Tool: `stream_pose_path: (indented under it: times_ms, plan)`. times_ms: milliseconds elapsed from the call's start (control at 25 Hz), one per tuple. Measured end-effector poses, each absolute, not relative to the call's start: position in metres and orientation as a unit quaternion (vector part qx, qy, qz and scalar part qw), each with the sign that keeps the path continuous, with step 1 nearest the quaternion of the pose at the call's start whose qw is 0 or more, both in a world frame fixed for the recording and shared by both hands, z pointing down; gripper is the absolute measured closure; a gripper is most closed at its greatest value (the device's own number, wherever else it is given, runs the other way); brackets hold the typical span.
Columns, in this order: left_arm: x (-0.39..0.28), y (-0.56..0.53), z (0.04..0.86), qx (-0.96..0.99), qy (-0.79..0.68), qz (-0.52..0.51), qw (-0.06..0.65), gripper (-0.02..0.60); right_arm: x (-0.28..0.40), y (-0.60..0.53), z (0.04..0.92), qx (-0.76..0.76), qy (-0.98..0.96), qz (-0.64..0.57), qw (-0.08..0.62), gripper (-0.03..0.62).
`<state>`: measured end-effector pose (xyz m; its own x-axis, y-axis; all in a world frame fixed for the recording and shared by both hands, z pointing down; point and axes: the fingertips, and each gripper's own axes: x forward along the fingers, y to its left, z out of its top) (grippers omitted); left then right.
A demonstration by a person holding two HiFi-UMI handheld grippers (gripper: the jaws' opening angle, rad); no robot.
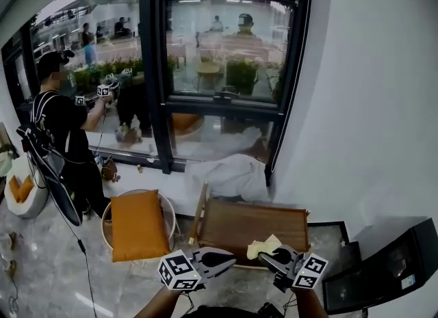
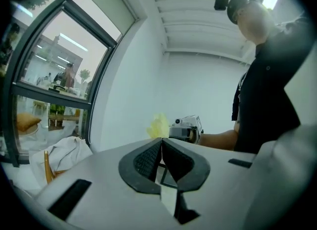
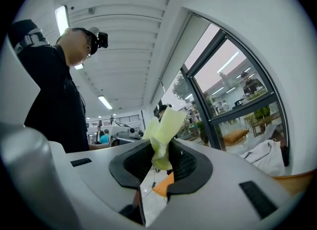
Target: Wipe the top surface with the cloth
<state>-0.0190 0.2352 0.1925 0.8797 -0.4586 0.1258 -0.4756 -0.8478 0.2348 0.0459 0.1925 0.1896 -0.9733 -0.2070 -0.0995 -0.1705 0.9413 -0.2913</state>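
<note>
The right gripper view shows the right gripper's fingers pinching the yellow cloth. Only the head view places it at the wooden tabletop's near edge. The left gripper's fingers are pressed together, empty.

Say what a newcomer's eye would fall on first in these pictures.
The pale yellow cloth pinched in the right claw, by the brown wooden low table. Left of that, a bright orange cushion on a round white stool. The left claw is shut, empty.

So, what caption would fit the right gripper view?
Right hand-held gripper shut on a yellow cloth, near a window.
</note>
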Motion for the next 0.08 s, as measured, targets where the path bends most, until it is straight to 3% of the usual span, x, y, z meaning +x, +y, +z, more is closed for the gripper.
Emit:
stream_pose_path:
  times_ms: [80]
  plan:
    - [-0.0334, 0.2358, 0.1971, 0.958, -0.252, 0.028, 0.135, 0.569, 0.0352, 0.1938, 0.1870, -0.095, 0.986, -0.129, 0.056, 0.507]
